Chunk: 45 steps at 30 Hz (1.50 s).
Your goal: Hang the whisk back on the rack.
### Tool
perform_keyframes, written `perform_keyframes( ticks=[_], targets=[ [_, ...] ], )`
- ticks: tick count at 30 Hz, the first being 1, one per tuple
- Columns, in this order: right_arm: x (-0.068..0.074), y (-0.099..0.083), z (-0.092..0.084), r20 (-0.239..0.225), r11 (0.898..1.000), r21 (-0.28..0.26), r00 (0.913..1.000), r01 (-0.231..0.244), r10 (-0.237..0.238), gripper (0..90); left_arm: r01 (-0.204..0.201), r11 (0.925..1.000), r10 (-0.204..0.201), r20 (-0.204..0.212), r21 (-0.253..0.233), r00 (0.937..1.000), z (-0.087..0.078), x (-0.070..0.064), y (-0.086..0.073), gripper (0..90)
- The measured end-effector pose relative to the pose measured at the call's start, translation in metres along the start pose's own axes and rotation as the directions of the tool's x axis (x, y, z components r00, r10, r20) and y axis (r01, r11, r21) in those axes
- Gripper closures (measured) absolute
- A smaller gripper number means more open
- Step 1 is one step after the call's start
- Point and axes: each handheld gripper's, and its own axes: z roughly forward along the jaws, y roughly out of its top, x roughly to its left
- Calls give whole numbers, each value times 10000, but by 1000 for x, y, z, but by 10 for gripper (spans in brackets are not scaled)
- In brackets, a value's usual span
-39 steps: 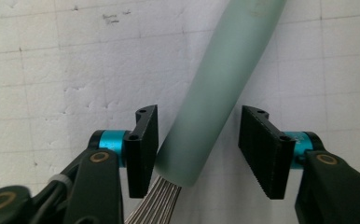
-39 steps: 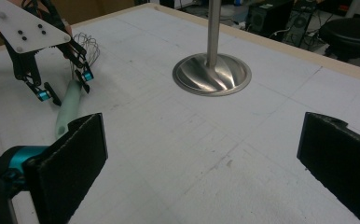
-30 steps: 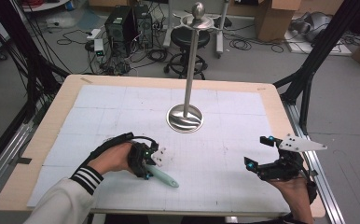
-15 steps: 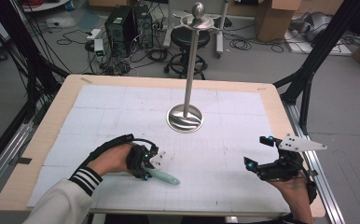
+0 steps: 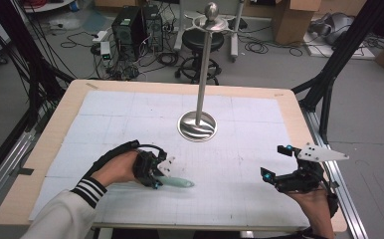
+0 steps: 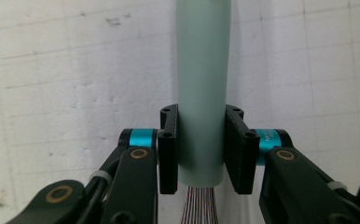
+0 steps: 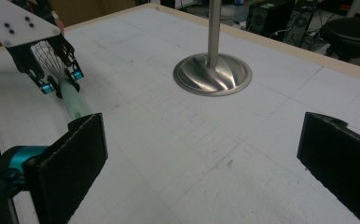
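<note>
While I watch from the high view, my left gripper [image 5: 156, 175] sits low over the near-left part of the table [image 5: 46, 144], and its jaws are clamped on a whisk [image 5: 176, 182]. From the left gripper view I see the pale green handle [image 6: 203, 84] run straight up between the two black jaws, one pad pressed to each side of it, gripped close to the end where the wires [image 6: 200, 205] come out. That wire end sits below the jaws, toward the camera; the rest of the handle reaches away over the white gridded mat [image 6: 52, 93]. Seen from the right gripper view, the wire cage [image 7: 47, 58] lies under the left gripper's grey plate and the handle slants down toward the mat; I cannot tell whether its tip touches.

My right gripper [image 5: 279, 167] is at the near-right, well apart from the whisk, with its jaws wide and nothing between them.

Between the two and farther back stands a steel stand [image 5: 198, 124], its pole upright on a round base.
</note>
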Motion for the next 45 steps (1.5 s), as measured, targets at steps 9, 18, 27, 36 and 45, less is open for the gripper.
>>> perform_keyframes(
  ticks=[9, 18, 27, 36, 45],
  targets=[
    [-1, 0, 0, -28, 10000, -3, 10000, 36, -36, 5, 734, 9887, -758, -135, -1305, 9970, -26, 7, -7, 695],
    [-1, 0, 1, -15, 10000, 11, 10000, 0, 0, 5, 1546, 9557, -1649, -207, -2505, 9861, -45, 14, -12, 695],
    [-1, 0, 1, -43, 10000, 8, 10000, 36, -36, 5, 1861, 9230, -2138, -469, -3367, 9757, -69, 21, -12, 695],
    [-1, 0, 1, -109, 10000, 55, 9999, 31, -30, 5, 2169, 8841, -2685, -701, -4139, 9607, -96, 26, -13, 695],
    [-1, 0, 3, -122, 10000, 78, 9999, 37, -36, 5, 2385, 8345, -3240, -922, -4966, 9416, -120, 34, -13, 696]
  ],
)
